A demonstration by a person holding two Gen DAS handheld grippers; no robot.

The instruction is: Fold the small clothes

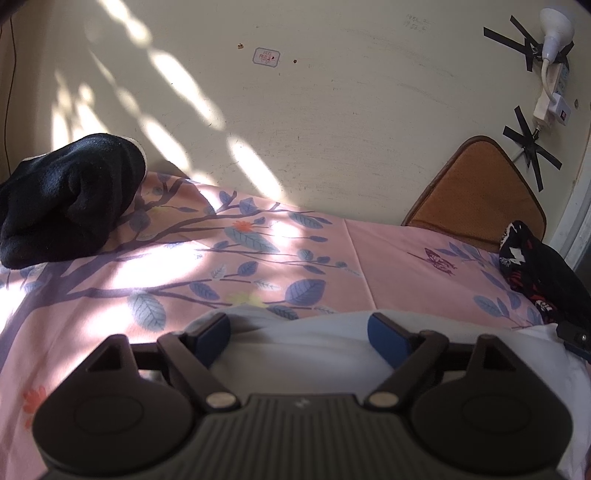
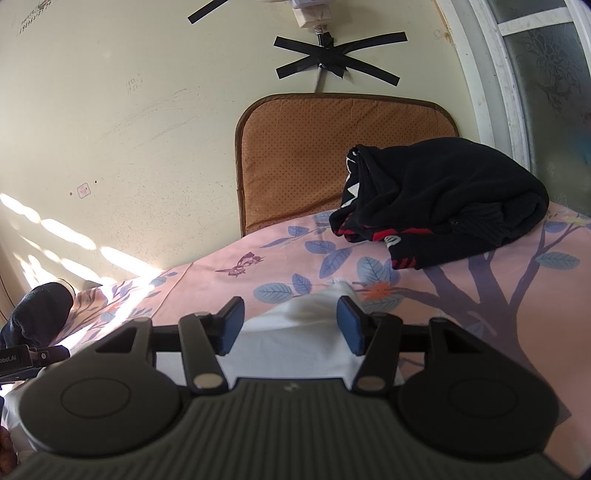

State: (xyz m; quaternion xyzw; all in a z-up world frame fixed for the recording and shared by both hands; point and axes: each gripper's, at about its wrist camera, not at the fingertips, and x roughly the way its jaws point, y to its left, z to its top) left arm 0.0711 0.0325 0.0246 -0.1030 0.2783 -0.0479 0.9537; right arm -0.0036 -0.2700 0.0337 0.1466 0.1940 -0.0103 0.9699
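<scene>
- Both my claws, left gripper [image 1: 299, 334] and right gripper [image 2: 291, 325], stand open over the white garment [image 1: 306, 354], gripping nothing.
- It lies near me on the bedsheet [image 1: 399, 258].
- Fold seems laid; next I'd pinch an edge.

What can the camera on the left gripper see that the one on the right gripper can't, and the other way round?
Only the left wrist view shows the white lamp taped high on the wall, and its own left gripper, jaws open over the white garment.

Only the right wrist view shows the window frame and its own right gripper, jaws also open.

Both show the pink leaf-print sheet, the brown cushion against the wall, the black garment with red and white print, another dark garment, and the taped cable.
</scene>
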